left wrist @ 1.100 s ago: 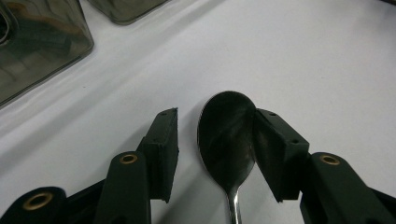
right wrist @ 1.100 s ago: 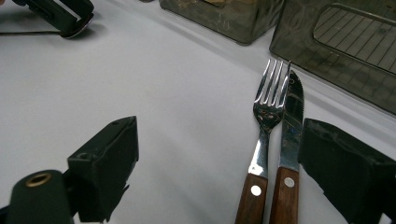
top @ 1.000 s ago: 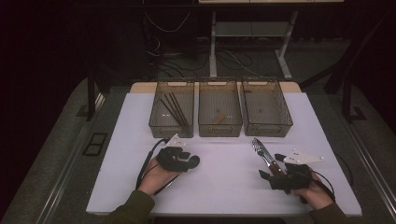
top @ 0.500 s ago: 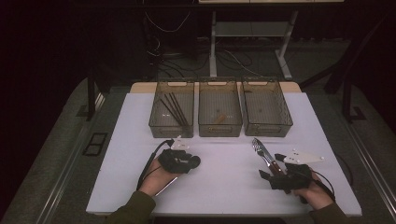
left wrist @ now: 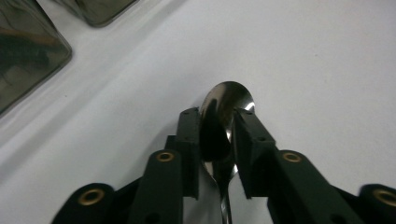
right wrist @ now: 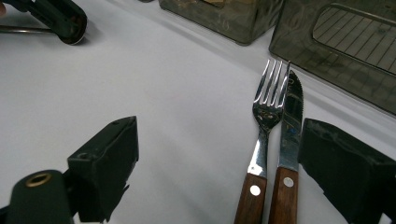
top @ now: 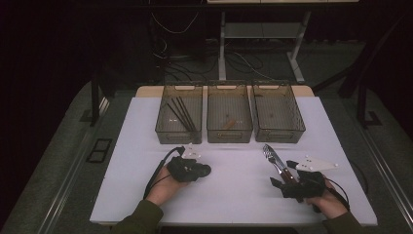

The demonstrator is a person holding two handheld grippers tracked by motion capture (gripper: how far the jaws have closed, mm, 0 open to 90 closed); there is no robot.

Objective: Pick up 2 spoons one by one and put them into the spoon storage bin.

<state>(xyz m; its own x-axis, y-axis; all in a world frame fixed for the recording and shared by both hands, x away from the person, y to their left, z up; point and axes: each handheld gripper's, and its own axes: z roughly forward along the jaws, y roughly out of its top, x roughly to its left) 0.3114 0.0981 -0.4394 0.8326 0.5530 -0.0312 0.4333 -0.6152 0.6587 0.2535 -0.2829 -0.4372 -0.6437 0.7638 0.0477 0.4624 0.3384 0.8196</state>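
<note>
High view: the left tongs (top: 203, 170) lie low on the white bench (top: 234, 204), near the person's edge and left of centre, pointing right; the left hand (top: 168, 183) grips them from behind, forearm coming in from the near edge. The right tongs (top: 281, 175) rest at the near right, pointing far and slightly left, with the fork (top: 271, 157) and knife (top: 276, 161) lying side by side, tips toward the right tray (top: 277, 113). Compared with a second ago, both hands sit in much the same spots.

Left gripper view: a spoon (left wrist: 223, 116) lies along the tongs' own line, bowl away from the hand, handle running back between the jaws. The jaws have just been closing and now press the bowl's neck from both sides, narrow.

Right gripper view: the right tongs stand wide, pads clear of the cutlery. Fork (right wrist: 267, 135) and knife (right wrist: 288, 140) lie between them, nearer the right-hand jaw, wooden handles near, tines and blade pointing far.
</note>
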